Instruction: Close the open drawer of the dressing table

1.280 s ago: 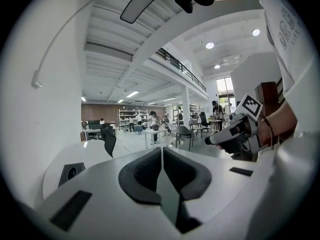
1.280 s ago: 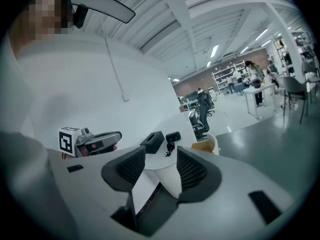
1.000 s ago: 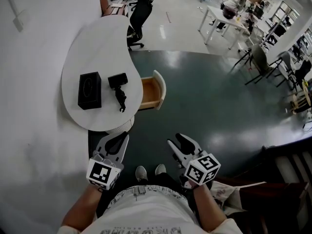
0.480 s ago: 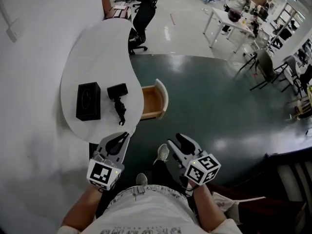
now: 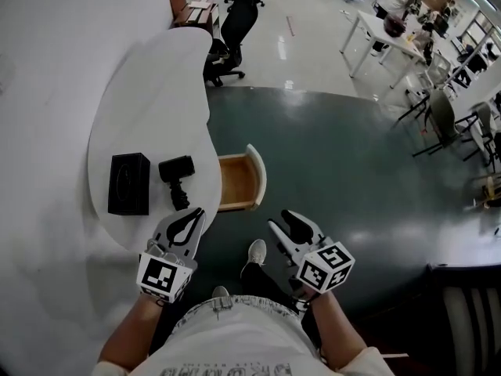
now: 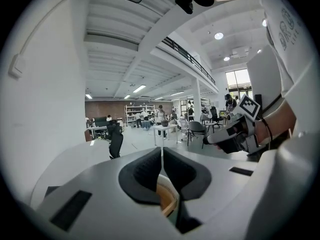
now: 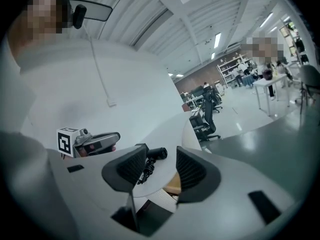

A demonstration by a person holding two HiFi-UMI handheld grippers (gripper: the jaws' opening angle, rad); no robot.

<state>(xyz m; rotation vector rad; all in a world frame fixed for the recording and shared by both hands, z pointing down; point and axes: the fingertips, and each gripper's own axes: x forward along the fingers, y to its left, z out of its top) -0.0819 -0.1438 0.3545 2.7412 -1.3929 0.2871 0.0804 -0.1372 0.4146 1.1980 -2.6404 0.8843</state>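
Note:
The white kidney-shaped dressing table (image 5: 149, 108) stands against the left wall. Its wooden drawer (image 5: 237, 182) is pulled out to the right, with the curved white front (image 5: 257, 177) facing the dark floor. My left gripper (image 5: 197, 212) is shut and empty, its tip over the table's near edge, just left of the drawer. My right gripper (image 5: 280, 221) is open and empty, a little short of the drawer front. In the left gripper view the drawer (image 6: 167, 196) shows below the closed jaws (image 6: 161, 151). The right gripper view shows its spread jaws (image 7: 161, 151) framing the tabletop (image 7: 165, 134) and drawer (image 7: 173, 183).
On the tabletop lie a black box (image 5: 129, 183) and a black corded device (image 5: 177, 175). A black office chair (image 5: 239, 22) stands beyond the table. White desks (image 5: 383, 34) and chairs (image 5: 442, 112) fill the back right. The person's shoe (image 5: 254, 253) is below the drawer.
The person has stepped toward the table, carrying both grippers closer, so the drawer lies just ahead of the tips. The drawer stays open; neither gripper's jaws changed.

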